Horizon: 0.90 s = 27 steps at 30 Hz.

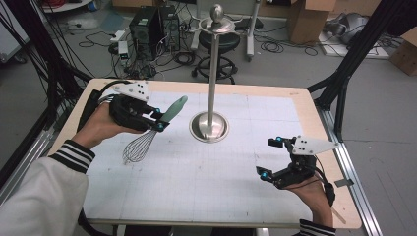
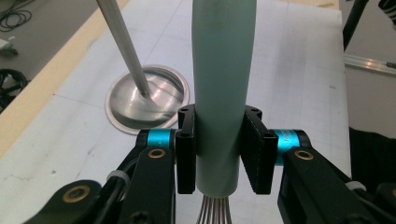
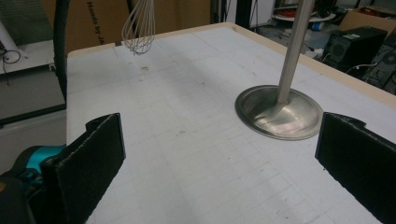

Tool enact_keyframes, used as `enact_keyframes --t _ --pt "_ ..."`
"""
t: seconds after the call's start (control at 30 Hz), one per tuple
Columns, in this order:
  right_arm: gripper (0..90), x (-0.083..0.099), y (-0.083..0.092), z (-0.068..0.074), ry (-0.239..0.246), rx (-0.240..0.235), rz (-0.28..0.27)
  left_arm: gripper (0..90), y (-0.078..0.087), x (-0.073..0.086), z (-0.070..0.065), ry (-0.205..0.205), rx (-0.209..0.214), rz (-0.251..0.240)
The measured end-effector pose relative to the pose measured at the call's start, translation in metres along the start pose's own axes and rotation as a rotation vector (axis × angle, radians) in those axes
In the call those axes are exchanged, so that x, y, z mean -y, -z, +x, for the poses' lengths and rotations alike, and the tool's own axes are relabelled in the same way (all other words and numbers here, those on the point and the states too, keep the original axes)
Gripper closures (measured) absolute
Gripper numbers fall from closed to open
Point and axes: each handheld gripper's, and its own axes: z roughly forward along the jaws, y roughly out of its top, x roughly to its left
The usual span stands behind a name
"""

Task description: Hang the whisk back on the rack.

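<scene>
My left gripper [image 2: 218,154] has its jaws clamped on the pale green handle of the whisk [image 1: 150,134], low on the handle, just above where the wires start. The handle runs up and forward past my jaws and the wire head hangs below them, clear of the tabletop [image 1: 196,177]. Beyond my jaws and a little to one side stands the metal stand [image 1: 211,88], its round base [image 2: 148,100] near and its pole slanting up past the handle. It looks as if the whisk is meant to go up onto one of the hooks at the stand's top.

What worries me first is the grip itself. The handle is smooth and round, and I hold it near one end, so the long part above my jaws can swing or twist between the pads if I tilt the hand quickly. Should it rotate, the handle's tip would no longer meet a hook where I aim it.

Second, the pole is close. A careless sweep toward it could knock the handle against the pole, shift the whisk in my jaws, or rock the stand on its base.

Third, I cannot tell from here whether the handle's far end has a loop or hole, so a blind approach may simply slide off.

My right gripper [image 1: 280,157] waits with its jaws wide and empty, well apart from the whisk, the base ahead of them; it is too far off to steady the stand if it tips.
</scene>
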Motion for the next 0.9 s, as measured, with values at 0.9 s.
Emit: enact_keyframes --t 0.9 --pt "0.5 0.001 0.002 -0.001 -0.007 0.000 -0.011 69.3 0.020 -0.030 0.028 0.052 -0.112 -0.127"
